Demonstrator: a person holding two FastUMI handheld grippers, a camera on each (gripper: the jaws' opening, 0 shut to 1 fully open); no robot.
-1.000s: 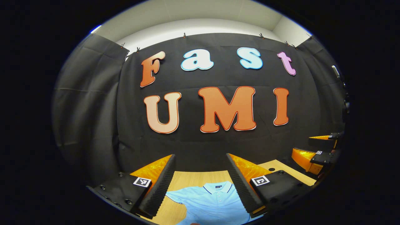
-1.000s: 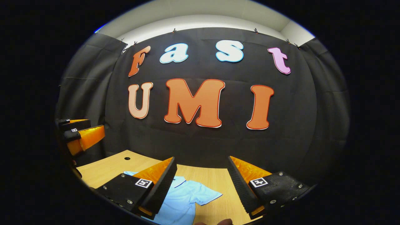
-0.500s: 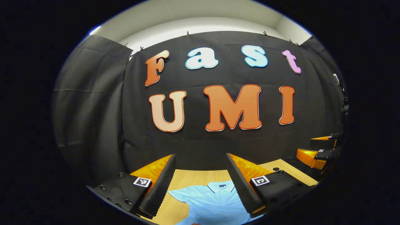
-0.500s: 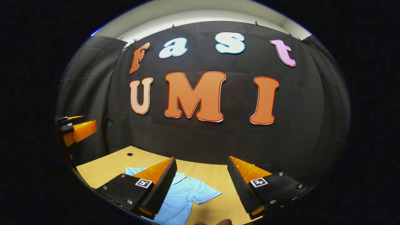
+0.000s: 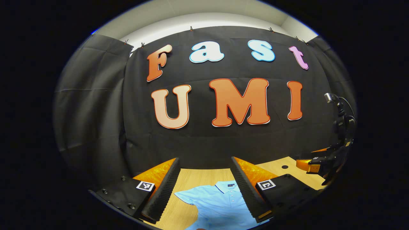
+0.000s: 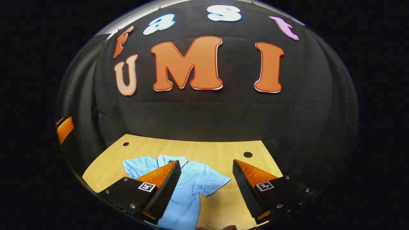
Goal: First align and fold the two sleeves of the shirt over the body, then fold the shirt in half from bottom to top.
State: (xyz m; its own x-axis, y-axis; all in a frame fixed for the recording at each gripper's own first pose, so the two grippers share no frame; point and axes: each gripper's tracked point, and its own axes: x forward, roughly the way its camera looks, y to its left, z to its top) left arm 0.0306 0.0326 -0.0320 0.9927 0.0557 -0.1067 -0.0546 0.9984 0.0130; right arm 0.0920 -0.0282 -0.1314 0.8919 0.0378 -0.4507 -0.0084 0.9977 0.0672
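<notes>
A light blue polo shirt [image 5: 220, 204] lies flat on the wooden table [image 5: 198, 177], collar toward the back wall, both short sleeves spread out. My left gripper [image 5: 204, 188] hovers open above its collar and left sleeve, nothing between the fingers. In the right gripper view the same shirt [image 6: 195, 182] shows with its right sleeve pointing right; my right gripper [image 6: 206, 188] is open above that sleeve and apart from the cloth. The right gripper [image 5: 316, 163] also appears at the far right of the left gripper view.
The wooden table [image 6: 217, 150] has two round cable holes [image 6: 247, 154] near its back edge. Black cloth walls close the booth behind and on both sides. The other gripper [image 6: 65, 127] shows at the left edge of the right gripper view.
The right gripper has tipped downward and forward, bringing much more of the table and shirt into its view. The left gripper has tilted down slightly. Both stay open.
</notes>
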